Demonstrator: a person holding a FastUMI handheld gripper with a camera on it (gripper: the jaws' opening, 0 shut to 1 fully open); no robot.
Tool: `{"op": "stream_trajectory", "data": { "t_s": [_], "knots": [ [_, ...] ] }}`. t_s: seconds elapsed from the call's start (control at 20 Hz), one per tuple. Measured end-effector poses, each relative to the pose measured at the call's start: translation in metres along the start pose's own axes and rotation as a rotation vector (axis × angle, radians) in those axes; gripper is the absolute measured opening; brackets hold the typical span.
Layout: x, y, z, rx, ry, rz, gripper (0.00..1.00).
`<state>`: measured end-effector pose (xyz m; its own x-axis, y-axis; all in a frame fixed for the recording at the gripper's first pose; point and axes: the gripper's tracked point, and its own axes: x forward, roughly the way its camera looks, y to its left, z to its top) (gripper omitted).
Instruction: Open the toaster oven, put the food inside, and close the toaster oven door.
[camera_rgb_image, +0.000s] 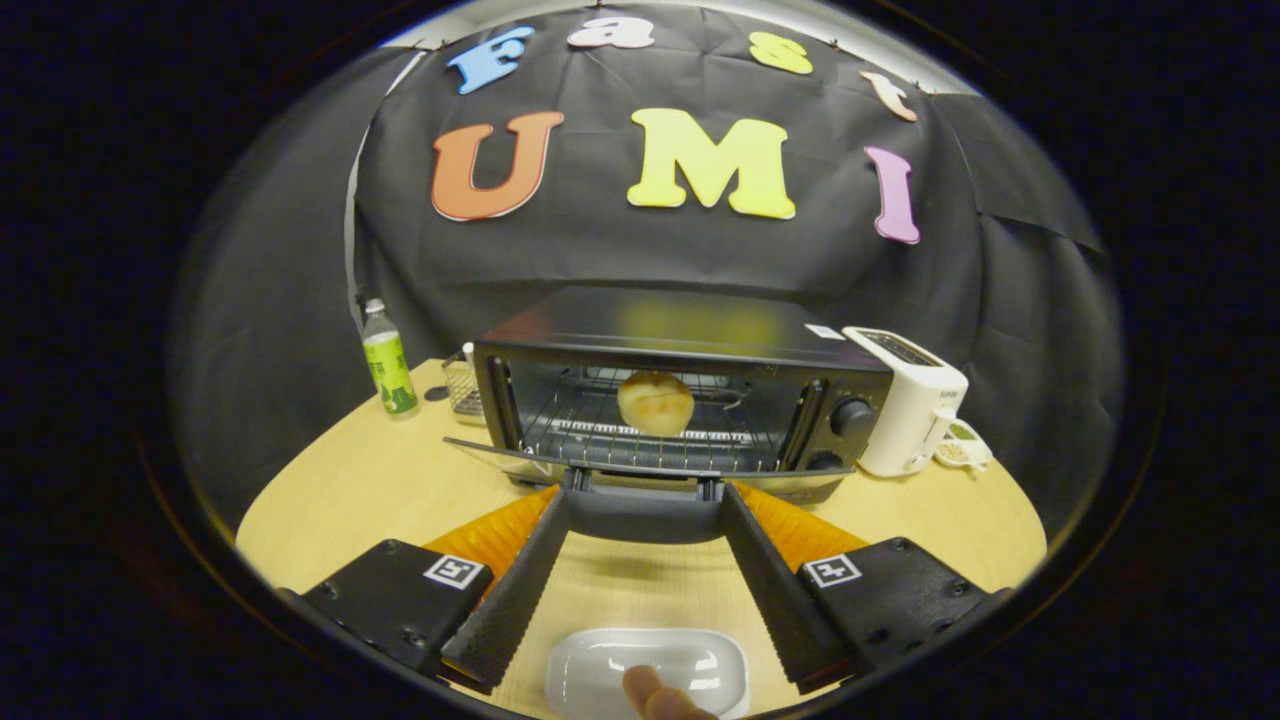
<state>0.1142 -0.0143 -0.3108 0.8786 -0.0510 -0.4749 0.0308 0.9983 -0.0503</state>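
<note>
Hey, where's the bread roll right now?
The bread roll sits on the wire rack inside the open toaster oven, beyond the tongs, whose open fingers flank the door handle.

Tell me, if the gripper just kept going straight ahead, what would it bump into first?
Probably the oven door's handle: it sits between the open gripper's tips already. Beyond lies the bun on the rack.

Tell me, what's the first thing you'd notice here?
A round bread roll sits on the rack inside the black toaster oven, whose door hangs open toward the gripper. The gripper's fingers are spread on either side of the door's handle. Between the fingers lies an empty white dish on the wooden table.
</note>
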Motion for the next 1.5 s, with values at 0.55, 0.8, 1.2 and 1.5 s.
{"op": "stream_trajectory", "data": {
  "t_s": [0.55,0.8,1.2,1.5],
  "knots": [
    [0.007,-0.011,0.004,0.087,-0.013,-0.006,1.00],
    [-0.024,-0.019,0.002,0.122,-0.031,-0.003,1.00],
    [-0.103,-0.020,0.032,0.085,-0.111,0.000,1.00],
    [-0.197,-0.030,0.083,0.120,-0.267,0.026,1.00]
  ]
}}
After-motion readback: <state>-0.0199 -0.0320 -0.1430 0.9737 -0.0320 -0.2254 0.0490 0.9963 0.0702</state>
